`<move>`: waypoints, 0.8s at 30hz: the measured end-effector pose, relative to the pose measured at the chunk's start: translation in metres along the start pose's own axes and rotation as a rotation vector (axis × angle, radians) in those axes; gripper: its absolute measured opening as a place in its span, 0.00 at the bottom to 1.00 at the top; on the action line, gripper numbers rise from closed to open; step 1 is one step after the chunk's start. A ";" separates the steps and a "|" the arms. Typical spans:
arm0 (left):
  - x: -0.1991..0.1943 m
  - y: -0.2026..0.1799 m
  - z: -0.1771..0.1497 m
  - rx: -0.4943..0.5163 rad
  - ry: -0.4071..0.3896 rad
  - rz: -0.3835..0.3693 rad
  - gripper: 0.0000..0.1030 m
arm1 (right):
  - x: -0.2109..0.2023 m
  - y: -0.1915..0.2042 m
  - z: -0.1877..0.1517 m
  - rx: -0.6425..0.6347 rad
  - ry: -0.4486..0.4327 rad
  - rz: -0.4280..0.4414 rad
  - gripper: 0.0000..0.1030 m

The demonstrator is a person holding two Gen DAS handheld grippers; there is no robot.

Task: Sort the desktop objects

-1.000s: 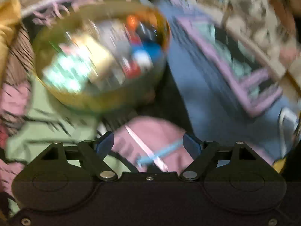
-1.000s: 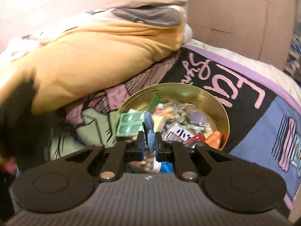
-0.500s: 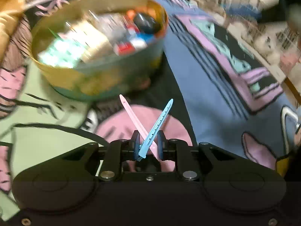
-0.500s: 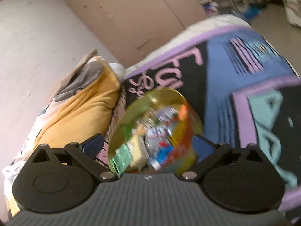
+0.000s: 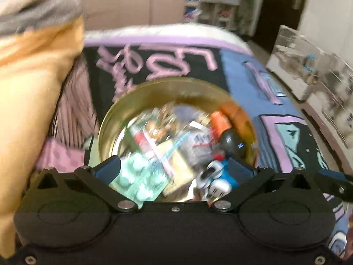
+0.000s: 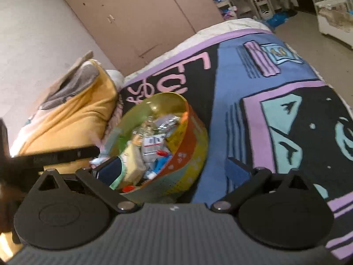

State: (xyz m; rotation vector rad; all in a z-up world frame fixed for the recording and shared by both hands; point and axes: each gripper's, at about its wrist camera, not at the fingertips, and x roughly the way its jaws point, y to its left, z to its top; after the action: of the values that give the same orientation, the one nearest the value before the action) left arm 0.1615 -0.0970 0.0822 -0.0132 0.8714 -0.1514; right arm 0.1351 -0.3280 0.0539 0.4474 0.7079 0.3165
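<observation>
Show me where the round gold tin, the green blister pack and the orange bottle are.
round gold tin (image 5: 123,110), left wrist view, on the bare inner wall at its left rim.
green blister pack (image 5: 141,181), left wrist view, on its middle.
orange bottle (image 5: 219,121), left wrist view, on its body.

Soft, dim indoor light. The left view is smeared by motion blur; the tin (image 5: 123,114) glares gold inside. Fisheye bends both views' edges.

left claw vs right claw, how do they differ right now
The left claw hangs right over the tin; the right claw sits at its side, over the tin's wall and the blanket. The left body is smooth black, the right ribbed grey. Both are open and empty.
</observation>
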 end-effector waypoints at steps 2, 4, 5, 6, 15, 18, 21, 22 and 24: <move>0.001 0.012 -0.015 -0.075 0.007 0.020 1.00 | 0.000 0.002 -0.003 -0.022 0.001 -0.027 1.00; -0.003 0.024 -0.034 -0.110 0.012 0.036 1.00 | 0.000 0.005 -0.005 -0.034 0.012 -0.020 1.00; -0.008 0.031 -0.044 -0.124 0.006 0.050 1.00 | 0.002 0.007 -0.005 -0.042 0.019 -0.016 1.00; -0.014 0.038 -0.055 -0.135 -0.002 0.056 1.00 | 0.003 0.010 -0.006 -0.052 0.023 -0.017 1.00; -0.042 0.040 -0.113 -0.125 -0.012 0.106 1.00 | 0.022 0.035 -0.035 -0.109 0.173 -0.032 1.00; -0.037 0.028 -0.130 -0.111 0.002 0.086 1.00 | 0.027 0.048 -0.050 -0.180 0.204 -0.068 1.00; -0.034 0.019 -0.141 -0.095 0.007 0.078 1.00 | 0.030 0.058 -0.062 -0.247 0.221 -0.100 1.00; -0.034 0.018 -0.145 -0.089 0.009 0.083 1.00 | 0.031 0.060 -0.065 -0.255 0.229 -0.104 1.00; -0.033 0.017 -0.151 -0.088 0.011 0.084 1.00 | 0.033 0.062 -0.070 -0.264 0.239 -0.117 1.00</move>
State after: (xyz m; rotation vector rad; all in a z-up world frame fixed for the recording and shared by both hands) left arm 0.0280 -0.0678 0.0087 -0.0574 0.8878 -0.0345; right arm 0.1032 -0.2409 0.0189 0.1169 0.9071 0.3510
